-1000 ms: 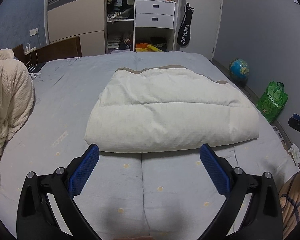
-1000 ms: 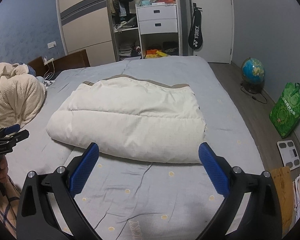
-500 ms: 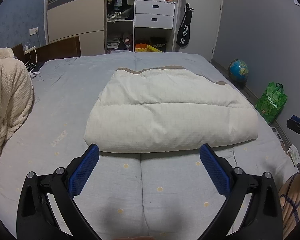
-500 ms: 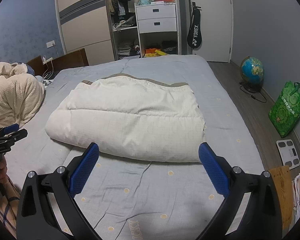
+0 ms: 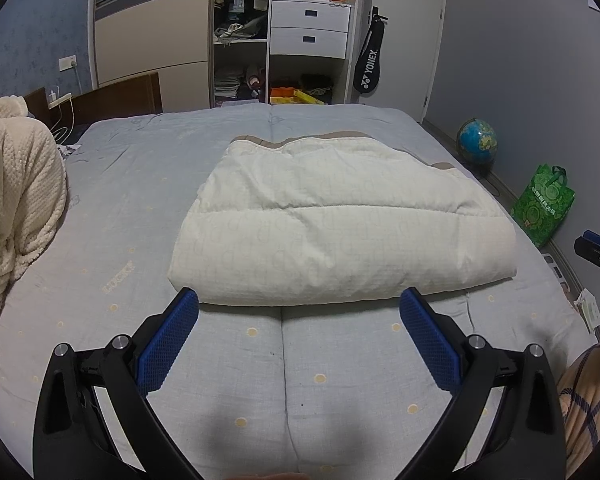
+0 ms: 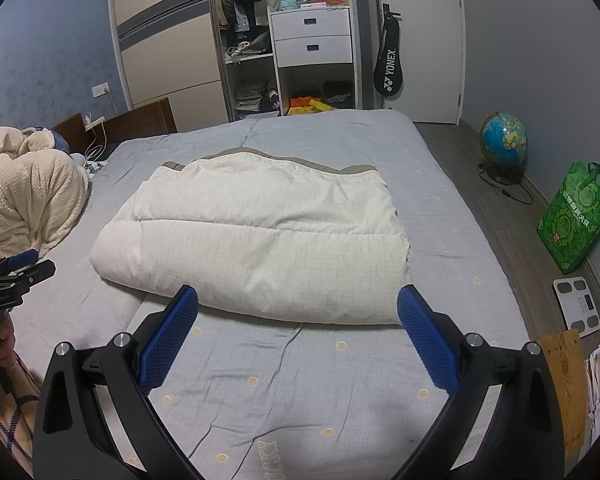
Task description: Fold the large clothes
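Both the left tongs (image 5: 299, 306) and the right tongs (image 6: 297, 304) gape wide and empty above the bed's near edge. The cream quilt (image 5: 340, 232) lies folded mid-bed (image 5: 148, 240). It looks soft, bulky and light; grip it at the thick near corners.

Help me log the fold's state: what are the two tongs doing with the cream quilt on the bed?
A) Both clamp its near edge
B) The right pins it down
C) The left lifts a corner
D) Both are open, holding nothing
D: the left tongs and right tongs are spread wide over bare sheet, short of the folded quilt.
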`<state>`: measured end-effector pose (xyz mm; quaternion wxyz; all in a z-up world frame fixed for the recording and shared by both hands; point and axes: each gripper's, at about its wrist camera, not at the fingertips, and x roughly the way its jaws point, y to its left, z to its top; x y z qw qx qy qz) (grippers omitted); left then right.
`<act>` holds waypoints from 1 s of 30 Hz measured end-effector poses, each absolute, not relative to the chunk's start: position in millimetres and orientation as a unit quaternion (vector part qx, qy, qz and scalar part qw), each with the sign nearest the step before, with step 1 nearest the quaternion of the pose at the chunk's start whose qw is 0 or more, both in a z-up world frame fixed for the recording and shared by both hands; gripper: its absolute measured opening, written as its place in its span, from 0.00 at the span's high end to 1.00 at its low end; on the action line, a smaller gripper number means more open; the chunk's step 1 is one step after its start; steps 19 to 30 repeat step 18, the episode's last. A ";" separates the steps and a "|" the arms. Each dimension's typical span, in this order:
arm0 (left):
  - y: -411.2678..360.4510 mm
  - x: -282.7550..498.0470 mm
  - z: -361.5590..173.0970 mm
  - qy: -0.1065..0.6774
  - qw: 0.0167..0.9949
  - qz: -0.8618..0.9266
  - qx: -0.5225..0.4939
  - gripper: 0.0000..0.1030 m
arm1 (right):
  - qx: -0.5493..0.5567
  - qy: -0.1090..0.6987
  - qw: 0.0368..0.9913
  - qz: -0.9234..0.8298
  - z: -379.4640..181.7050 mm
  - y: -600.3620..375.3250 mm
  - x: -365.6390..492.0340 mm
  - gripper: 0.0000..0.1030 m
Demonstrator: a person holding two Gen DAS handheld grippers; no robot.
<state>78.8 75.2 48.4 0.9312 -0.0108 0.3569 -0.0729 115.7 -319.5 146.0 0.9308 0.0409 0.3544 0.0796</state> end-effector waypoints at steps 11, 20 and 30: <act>72.4 79.3 49.1 0.356 0.931 -0.081 -0.005 0.06 | 0.041 0.355 0.931 0.080 145.9 -319.8 116.0 0.07; 71.8 79.1 48.6 0.357 0.930 -0.080 -0.005 0.06 | 0.041 0.354 0.931 0.080 146.1 -320.2 116.1 0.07; 71.8 79.1 48.6 0.357 0.930 -0.080 -0.005 0.06 | 0.041 0.354 0.931 0.080 146.1 -320.2 116.1 0.07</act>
